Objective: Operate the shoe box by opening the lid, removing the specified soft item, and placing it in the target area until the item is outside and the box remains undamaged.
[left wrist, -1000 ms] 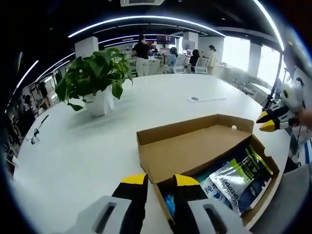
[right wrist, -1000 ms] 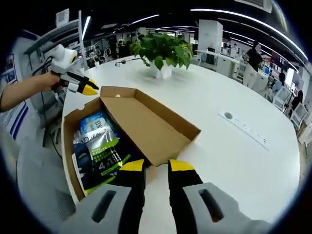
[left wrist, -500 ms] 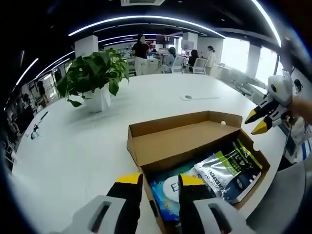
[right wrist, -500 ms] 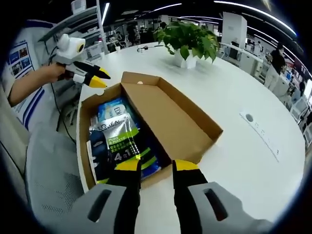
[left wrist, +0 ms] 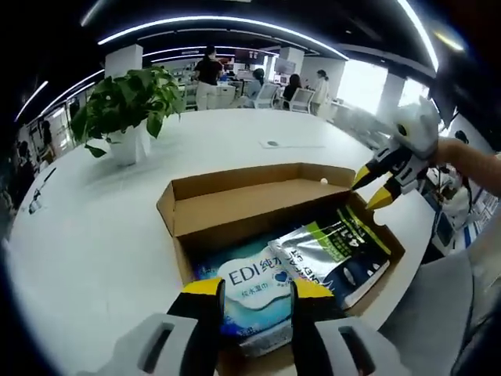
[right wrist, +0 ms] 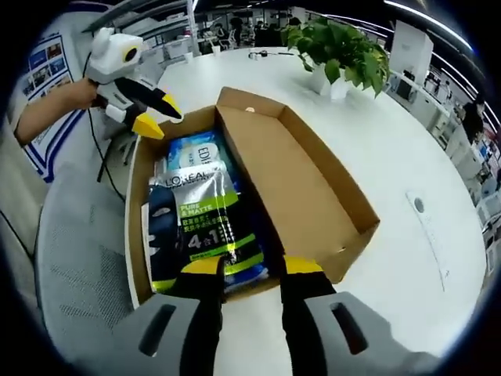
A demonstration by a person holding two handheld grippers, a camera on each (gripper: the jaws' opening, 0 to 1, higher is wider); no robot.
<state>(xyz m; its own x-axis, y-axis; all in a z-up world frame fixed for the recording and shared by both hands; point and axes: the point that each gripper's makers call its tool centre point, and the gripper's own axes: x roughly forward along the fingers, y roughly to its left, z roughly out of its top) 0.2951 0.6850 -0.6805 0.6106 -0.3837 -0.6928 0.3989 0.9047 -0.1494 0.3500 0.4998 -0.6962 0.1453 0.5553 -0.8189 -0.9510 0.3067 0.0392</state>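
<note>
**Box open, both packs inside, my grippers over opposite ends**

The shoe box (left wrist: 266, 205) sits on the white table (left wrist: 94, 235) with its lid (right wrist: 301, 188) folded back and lying flat beside the tray. Inside lie two soft packs. A blue-and-white pack (left wrist: 254, 283) marked "EDI" is at the end under my left gripper (left wrist: 252, 291). A silver, green and black pouch (right wrist: 196, 227) marked "L'OREAL" and "4 in 1" overlaps it and reaches the end under my right gripper (right wrist: 244, 268). Both packs are within the box walls.

Left gripper: jaws apart, nothing between them, tips hanging just above the blue-and-white pack. I cannot tell whether they touch it. In the right gripper view the same gripper comes in from the upper left, its yellow tips over the far end of the box.

Right gripper: jaws parted, holding nothing, tips over the near box wall and the lower edge of the pouch. In the left gripper view it comes in from the right, tips near the box's far corner.

A potted plant (left wrist: 125, 106) stands farther back on the table, well apart from the box. People (left wrist: 207, 74) sit and stand at desks beyond.
</note>
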